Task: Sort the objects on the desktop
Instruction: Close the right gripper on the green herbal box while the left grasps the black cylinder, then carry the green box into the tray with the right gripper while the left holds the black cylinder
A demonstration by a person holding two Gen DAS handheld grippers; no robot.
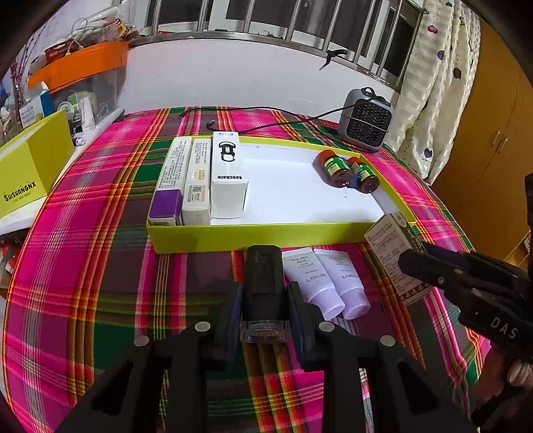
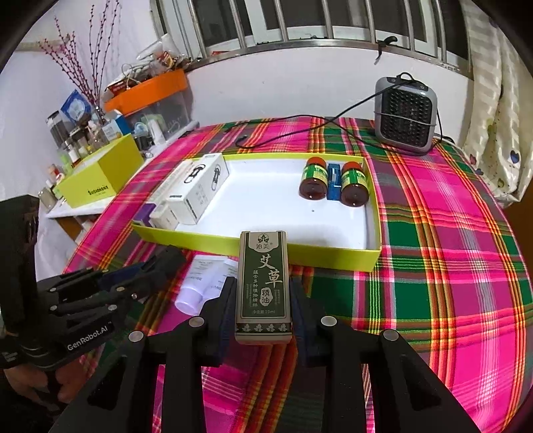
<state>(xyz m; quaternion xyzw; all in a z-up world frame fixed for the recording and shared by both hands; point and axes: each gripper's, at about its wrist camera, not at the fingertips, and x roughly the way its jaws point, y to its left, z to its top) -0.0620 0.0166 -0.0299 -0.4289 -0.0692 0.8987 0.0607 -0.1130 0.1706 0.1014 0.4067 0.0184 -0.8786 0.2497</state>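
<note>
Pink and green plaid cloth covers my table (image 1: 100,200), under a barred window (image 2: 299,23) with a grey heater (image 2: 404,115) at the back. My left gripper (image 1: 265,299) has its jaws closed on a black bottle (image 1: 263,283); my right gripper (image 2: 263,309) clamps a green box (image 2: 263,286) reading "10ml". Both hover before the yellow tray (image 1: 266,234) holding a "keychain" box (image 1: 228,180); "LANEIGE" tubes (image 1: 324,283) lie beside it
</note>
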